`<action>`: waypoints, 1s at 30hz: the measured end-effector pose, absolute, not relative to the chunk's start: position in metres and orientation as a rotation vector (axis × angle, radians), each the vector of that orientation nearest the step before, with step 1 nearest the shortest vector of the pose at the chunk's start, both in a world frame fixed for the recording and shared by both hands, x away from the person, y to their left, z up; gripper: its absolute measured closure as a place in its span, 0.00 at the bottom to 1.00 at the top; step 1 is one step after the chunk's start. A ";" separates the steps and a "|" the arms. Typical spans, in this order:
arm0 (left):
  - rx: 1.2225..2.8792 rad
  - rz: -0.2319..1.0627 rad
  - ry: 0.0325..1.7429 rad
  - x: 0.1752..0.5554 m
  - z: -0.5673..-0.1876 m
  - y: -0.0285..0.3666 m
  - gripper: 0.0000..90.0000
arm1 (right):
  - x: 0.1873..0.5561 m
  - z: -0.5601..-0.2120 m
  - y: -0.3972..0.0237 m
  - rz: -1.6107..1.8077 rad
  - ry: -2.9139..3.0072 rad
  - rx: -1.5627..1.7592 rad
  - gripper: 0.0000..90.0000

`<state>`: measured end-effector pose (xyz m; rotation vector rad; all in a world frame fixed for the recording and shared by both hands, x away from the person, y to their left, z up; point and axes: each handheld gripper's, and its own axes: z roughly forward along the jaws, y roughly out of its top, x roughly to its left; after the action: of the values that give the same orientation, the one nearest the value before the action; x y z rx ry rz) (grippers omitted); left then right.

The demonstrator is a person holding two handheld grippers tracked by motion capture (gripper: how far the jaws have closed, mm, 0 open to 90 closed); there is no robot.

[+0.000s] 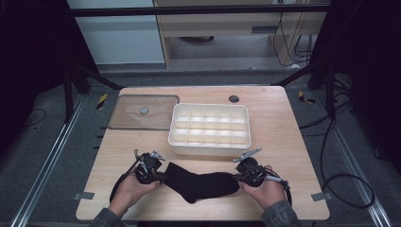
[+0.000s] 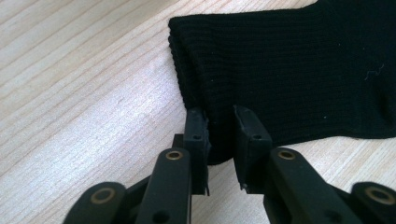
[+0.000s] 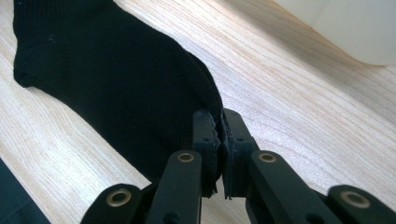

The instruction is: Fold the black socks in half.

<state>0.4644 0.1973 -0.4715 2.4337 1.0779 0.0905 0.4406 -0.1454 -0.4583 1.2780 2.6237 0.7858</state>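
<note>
A black sock (image 1: 203, 186) lies flat on the wooden table (image 1: 293, 142), near its front edge. My left gripper (image 1: 163, 178) is at the sock's left end. In the left gripper view the ribbed cuff of the sock (image 2: 289, 70) fills the space between the pads, and the left gripper (image 2: 219, 123) is shut on its corner. My right gripper (image 1: 235, 177) is at the sock's right end. There the right gripper (image 3: 220, 122) pinches the rounded edge of the sock (image 3: 107, 79) with its pads almost together. A hand holds each gripper from below.
A white box (image 1: 208, 149) divided into several compartments stands just behind the sock, and its wall shows in the right gripper view (image 3: 355, 28). A clear flat lid (image 1: 142, 112) lies at the back left. A cable hole (image 1: 234, 99) sits near the far edge.
</note>
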 end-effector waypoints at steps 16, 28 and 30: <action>2.410 0.112 1.035 0.459 -0.448 0.210 0.88 | 0.439 -0.456 -0.141 0.805 2.629 1.271 0.96; 2.391 0.153 1.050 0.452 -0.429 0.237 0.88 | 0.439 -0.453 -0.116 0.854 2.654 1.223 0.96; 2.392 0.157 1.051 0.451 -0.427 0.240 0.88 | 0.440 -0.453 -0.113 0.853 2.656 1.217 0.96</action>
<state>0.4508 0.2397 -0.4270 2.3916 1.0513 0.1565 0.4395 -0.1133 -0.4534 1.2170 2.6564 0.8527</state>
